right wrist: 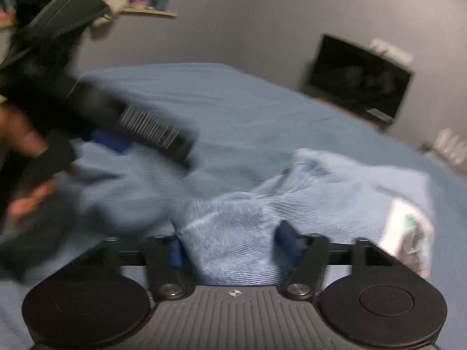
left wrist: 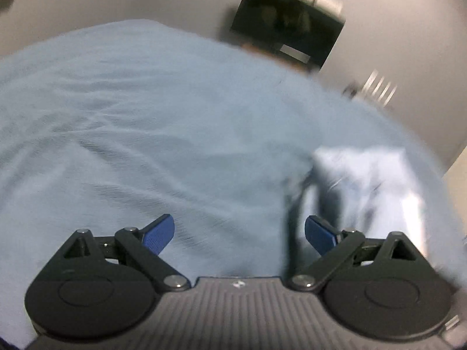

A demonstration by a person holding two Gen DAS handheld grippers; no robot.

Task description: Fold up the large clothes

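A light blue denim garment [right wrist: 335,186] lies bunched on the blue bed sheet [right wrist: 221,99], with a white and green label [right wrist: 408,233] showing at its right end. My right gripper [right wrist: 230,248] stands wide, and a fold of the denim lies between its blue pads [right wrist: 287,242] without looking pinched. My left gripper [left wrist: 239,234] is open above bare sheet with nothing between its fingers, and the garment [left wrist: 364,180] sits blurred to its right. In the right wrist view the left gripper [right wrist: 108,144] appears at the left, blurred and held by a hand [right wrist: 26,143].
The bed sheet [left wrist: 131,102] fills most of both views. A dark screen [left wrist: 286,29] hangs on the grey wall beyond the bed. A shelf with clothes [right wrist: 140,8] is at the upper left of the right wrist view.
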